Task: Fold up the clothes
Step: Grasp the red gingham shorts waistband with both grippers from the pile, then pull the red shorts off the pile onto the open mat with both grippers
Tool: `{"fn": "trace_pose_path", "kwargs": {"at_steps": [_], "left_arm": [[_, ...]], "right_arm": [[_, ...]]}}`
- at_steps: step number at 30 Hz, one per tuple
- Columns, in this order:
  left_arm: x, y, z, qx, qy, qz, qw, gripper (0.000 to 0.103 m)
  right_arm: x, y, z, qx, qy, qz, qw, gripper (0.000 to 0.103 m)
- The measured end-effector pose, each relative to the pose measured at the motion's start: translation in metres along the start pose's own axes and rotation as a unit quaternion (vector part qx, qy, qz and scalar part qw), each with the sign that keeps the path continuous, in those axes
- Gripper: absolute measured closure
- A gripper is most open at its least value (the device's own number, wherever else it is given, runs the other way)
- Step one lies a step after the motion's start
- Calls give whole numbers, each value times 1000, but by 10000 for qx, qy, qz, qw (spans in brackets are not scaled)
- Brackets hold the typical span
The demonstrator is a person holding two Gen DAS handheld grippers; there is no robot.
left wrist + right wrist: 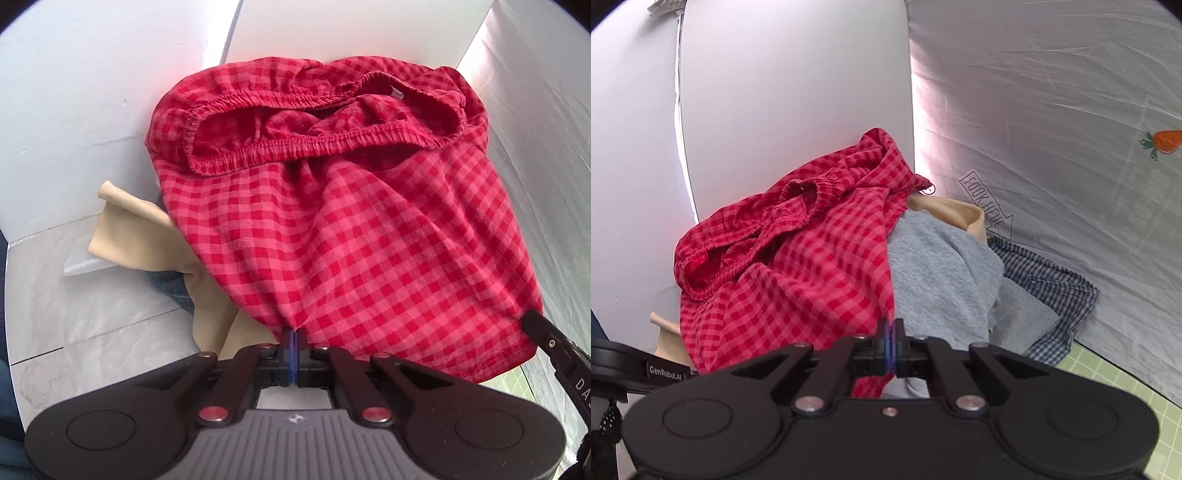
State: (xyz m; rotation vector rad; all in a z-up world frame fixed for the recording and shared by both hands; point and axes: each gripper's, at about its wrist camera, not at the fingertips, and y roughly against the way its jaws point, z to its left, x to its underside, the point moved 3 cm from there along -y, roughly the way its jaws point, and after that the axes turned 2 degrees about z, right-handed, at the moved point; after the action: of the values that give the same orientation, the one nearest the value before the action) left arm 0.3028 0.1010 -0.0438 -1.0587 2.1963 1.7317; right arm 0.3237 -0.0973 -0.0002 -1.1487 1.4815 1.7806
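A: Left gripper [294, 334] and right gripper [893, 328] each pinch a hem corner of the red checked shorts [351, 229].
B: Shorts atop the unfolded clothes pile [945, 266]; no fold made yet.

White panels [74, 110] stand upright on the far and left sides, meeting at a narrow vertical gap [679, 122] where bright light shows through. On the right hangs a creased grey fabric sheet [1052, 110], printed with an orange carrot [1165, 141] and an arrow bearing text. Near right, a green gridded mat [1108, 384] covers the surface. Near left, pale marbled tiles [74, 295] show.
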Motion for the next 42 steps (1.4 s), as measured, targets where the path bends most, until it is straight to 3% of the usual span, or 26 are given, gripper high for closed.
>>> {"fn": "trace_pose_path", "kwargs": {"at_steps": [7,11,13,17,20,22,26,28,32,34,42], "left_arm": [[52,53,-14,286,-254,80,9992,103],[104,80,-36,475,-542,378,9967,103],[138,89,-51,609,-775,631,9931,103],[221,101,-83,822,-1267,1238,9807,103],[293,109,-104,898,-1817,1800,9626,103],[322,107,-113,896,-2156,2073,9500,103],[322,95,-110,801,-2376,2251,9415,102],[311,92,-104,724,-2403,2170,9434,101],[284,93,-94,551,-2494,1861,9487,99],[267,87,-90,418,-2449,1741,9529,89],[228,73,-56,112,-2269,1666,9595,76]], "right_arm": [[32,60,-25,310,-231,55,9992,102],[69,107,-45,706,-190,186,9971,102],[97,135,-64,859,-457,377,9945,102],[167,188,-108,1364,-818,849,9836,102],[222,227,-135,1737,-1258,1293,9681,102],[250,250,-144,1979,-1435,1541,9574,102],[299,296,-153,2456,-1767,1909,9338,102],[317,316,-158,2601,-1956,1996,9243,102],[324,333,-160,2686,-2098,1996,9187,99],[312,329,-160,2719,-2147,1935,9179,94],[265,312,-150,2821,-2007,1609,9242,72]]}}
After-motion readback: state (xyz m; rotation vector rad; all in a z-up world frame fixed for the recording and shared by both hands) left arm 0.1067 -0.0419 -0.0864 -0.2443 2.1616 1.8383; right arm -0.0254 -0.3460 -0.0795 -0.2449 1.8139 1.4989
